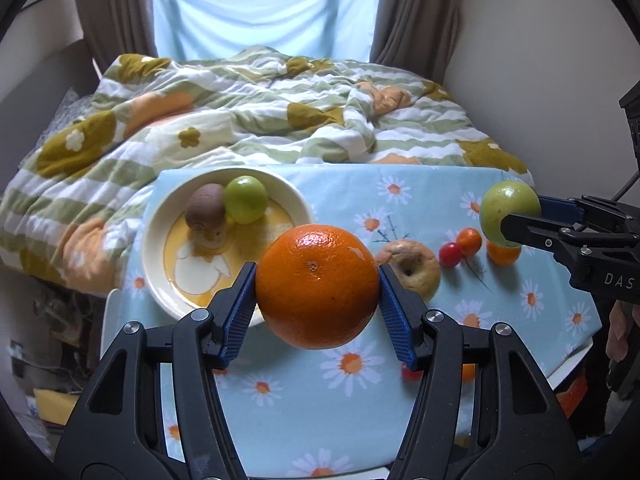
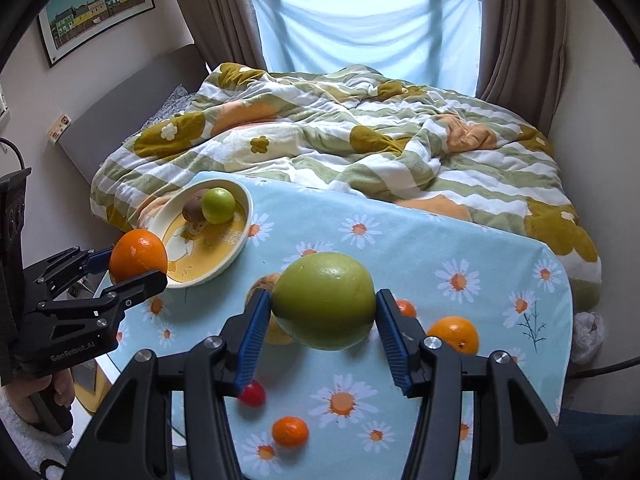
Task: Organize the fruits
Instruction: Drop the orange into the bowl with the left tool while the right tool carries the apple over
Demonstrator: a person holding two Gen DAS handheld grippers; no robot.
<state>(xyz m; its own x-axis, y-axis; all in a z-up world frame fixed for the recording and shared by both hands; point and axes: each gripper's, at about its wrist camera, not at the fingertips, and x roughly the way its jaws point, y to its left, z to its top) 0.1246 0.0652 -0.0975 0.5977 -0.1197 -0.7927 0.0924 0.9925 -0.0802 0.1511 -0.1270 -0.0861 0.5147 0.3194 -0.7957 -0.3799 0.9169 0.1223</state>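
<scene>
Left gripper point(image 1: 318, 280) clamps a large orange point(image 1: 317, 286) between its blue pads, one pad on each side; the fruit is clear of the table, over the near rim of the bowl point(image 1: 160, 276) in the left wrist view. Peel is glossy, deep orange, finely dimpled, with the small stem scar facing the camera and a pale scuff on the upper right. Right gripper point(image 2: 324, 314) clamps a green apple point(image 2: 325, 300) the same way, also held off the cloth; skin is matte yellow-green with a pale waxy patch on top and a faint darker seam. The cream bowl with a yellow printed floor sits at the far left corner of the table and holds a brown kiwi point(image 1: 205, 205) touching a smaller green apple point(image 1: 245, 199). Loose on the daisy-print tablecloth point(image 1: 352, 392): a blemished yellowish apple point(image 1: 412, 268) with its stem pit up, a red cherry tomato point(image 1: 450, 255) touching a small mandarin point(image 1: 469, 241), and another orange point(image 2: 454, 334). Partly hidden: in the left wrist view that orange shows only as a sliver below the right gripper's finger, and a red item and an orange item are mostly covered by the left gripper's right finger. In the right wrist view the yellowish apple is largely behind the held green apple and the left finger. The bowl's print is partly covered by fruit and not readable. A hand point(image 2: 60, 392) on the left gripper's handle is cut off at the frame edge. Rumpled floral duvet point(image 2: 360, 136) lies beyond the table.
</scene>
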